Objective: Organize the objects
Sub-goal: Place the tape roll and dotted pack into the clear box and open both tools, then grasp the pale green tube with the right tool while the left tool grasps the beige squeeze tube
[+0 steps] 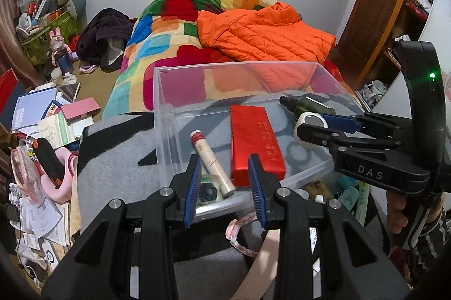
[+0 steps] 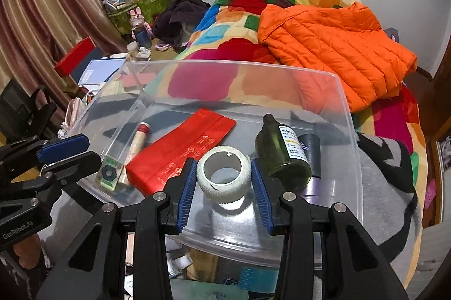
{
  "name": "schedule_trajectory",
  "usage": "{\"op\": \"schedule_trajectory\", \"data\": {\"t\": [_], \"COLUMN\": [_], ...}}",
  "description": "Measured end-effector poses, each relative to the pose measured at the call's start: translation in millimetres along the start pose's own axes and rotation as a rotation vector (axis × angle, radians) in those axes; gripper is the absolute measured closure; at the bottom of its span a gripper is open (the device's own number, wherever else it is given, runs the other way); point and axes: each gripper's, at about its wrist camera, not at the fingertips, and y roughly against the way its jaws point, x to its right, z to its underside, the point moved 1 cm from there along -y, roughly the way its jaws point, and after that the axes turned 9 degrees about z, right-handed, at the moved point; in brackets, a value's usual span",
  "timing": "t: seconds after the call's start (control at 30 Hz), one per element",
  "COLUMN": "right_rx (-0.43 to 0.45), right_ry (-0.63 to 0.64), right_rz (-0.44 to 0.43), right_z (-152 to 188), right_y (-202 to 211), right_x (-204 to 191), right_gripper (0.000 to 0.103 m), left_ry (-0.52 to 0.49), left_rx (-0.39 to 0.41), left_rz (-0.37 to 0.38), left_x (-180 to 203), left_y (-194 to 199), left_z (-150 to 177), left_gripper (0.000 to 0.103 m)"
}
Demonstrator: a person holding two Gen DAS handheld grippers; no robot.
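- White tape roll [image 2: 224, 176], a light, soft-sided ring with a rough surface, sits pinched across its outer wall by the right gripper [image 2: 224, 181], above the clear plastic bin [image 2: 348, 131].
- Left gripper [image 1: 224, 184] hangs empty, jaws parted, over the bin's near edge.
- Inside the bin: glossy red box [image 2: 186, 148], green bottle [image 2: 283, 152].

Black hand-held gripper [image 1: 225, 181], blue ribbed pads [image 1: 193, 187], silver screws, patterned sleeve [image 1: 431, 240]

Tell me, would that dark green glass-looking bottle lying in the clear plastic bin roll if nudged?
Probably: the dark green bottle lies on its side, round-bodied, on the clear plastic bin's smooth floor. The black cylinder beside it may check it that way. Its glossy surface looks slippery.
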Motion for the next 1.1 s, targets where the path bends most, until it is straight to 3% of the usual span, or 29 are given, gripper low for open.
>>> {"op": "schedule_trajectory", "data": {"t": [0.2, 0.6, 0.87, 1.1], "right_rx": [0.001, 0.123, 0.152, 0.022], "right_ry": [0.004, -0.019, -0.093, -0.162], "right_rz": [-0.008, -0.009, 0.034, -0.017], "right_z": [1, 12, 53, 96], "right_y": [5, 59, 83, 63], "right_x": [0, 9, 37, 52], "right_gripper": [0.061, 0.045, 0.036, 0.036], "left_ry": [-0.016, -0.091, -0.117, -0.097], "left_rx": [0.016, 0.089, -0.002, -0.092], "left_rz": [0.002, 0.006, -0.003, 0.009], "left_x": [5, 29, 30, 24], "left_y": [9, 47, 32, 9], "left_z": [2, 16, 59, 89], "left_gripper": [0.065, 0.036, 0.033, 0.033]}}
